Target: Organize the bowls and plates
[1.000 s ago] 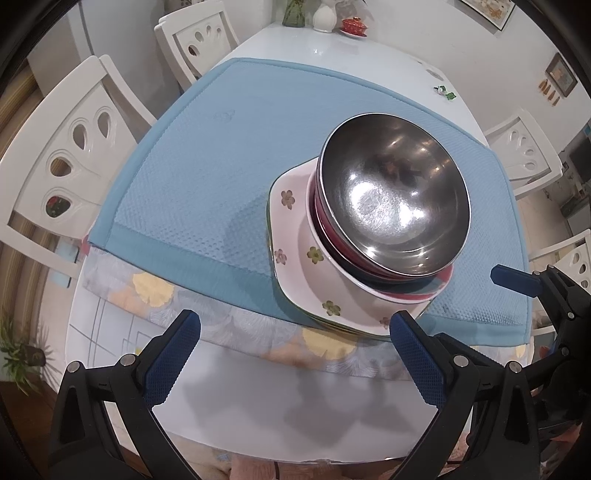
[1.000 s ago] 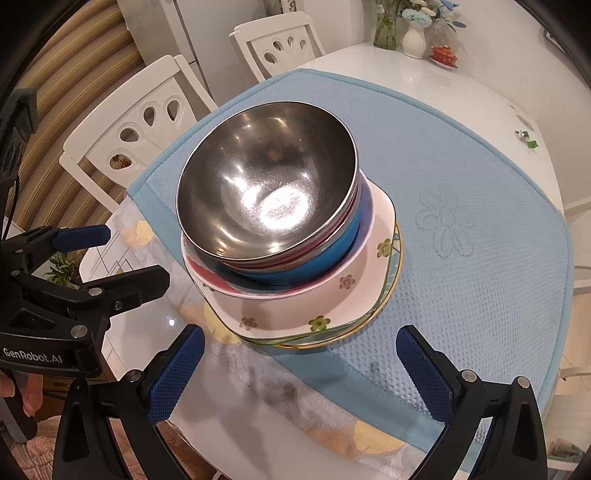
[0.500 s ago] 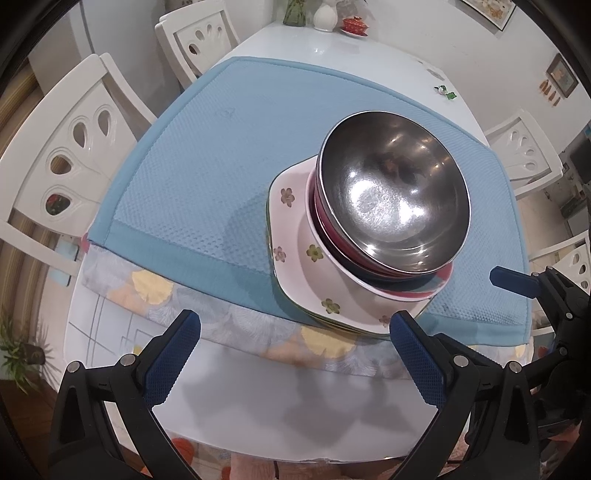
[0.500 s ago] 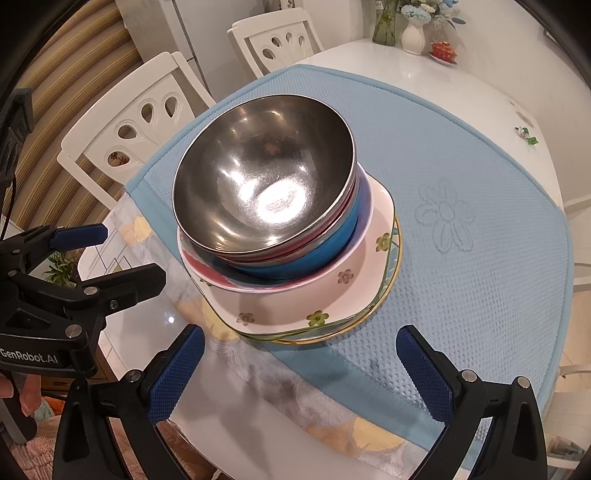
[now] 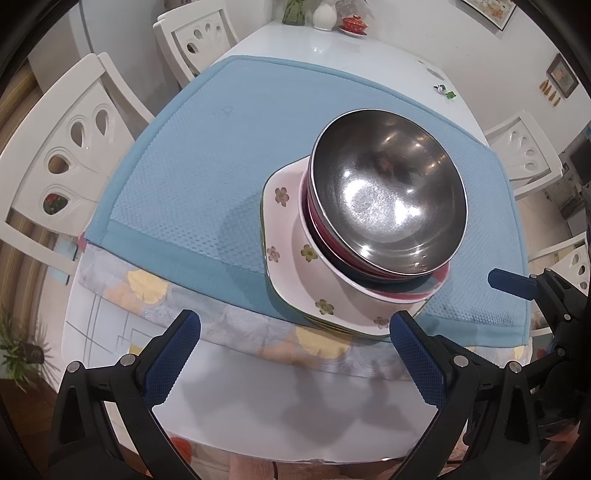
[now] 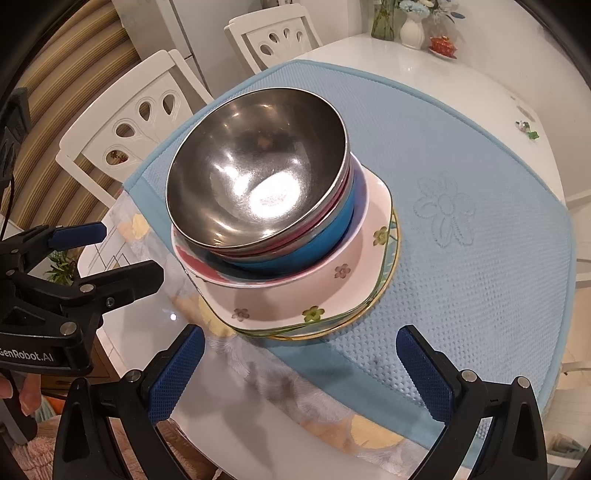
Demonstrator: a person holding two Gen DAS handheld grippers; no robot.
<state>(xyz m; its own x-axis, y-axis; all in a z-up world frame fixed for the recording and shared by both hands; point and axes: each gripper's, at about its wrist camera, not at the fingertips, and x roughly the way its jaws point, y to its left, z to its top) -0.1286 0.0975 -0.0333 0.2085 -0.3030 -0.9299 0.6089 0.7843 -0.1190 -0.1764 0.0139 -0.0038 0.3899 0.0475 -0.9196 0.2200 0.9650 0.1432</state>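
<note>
Two grippers, left [image 5: 295,356] and right [image 6: 301,371], both wide open and holding nothing, steel bowl [image 6: 258,184] topping stacked plates [image 6: 332,295], blue mat [image 6: 480,258]

The white table [image 5: 332,55] has a glossy top. A translucent floral cover [image 5: 147,291] lies on its near part. A blue waffle-textured mat [image 5: 207,166], with an embossed flower [image 6: 445,210], lies over the cover and carries the stack of dishes [image 6: 314,288]. At the far end stand a white vase [image 6: 412,27], a glass vase [image 6: 384,22] and a red lidded dish [image 6: 443,44]. A small green object [image 6: 528,129] lies near the right edge.
</note>
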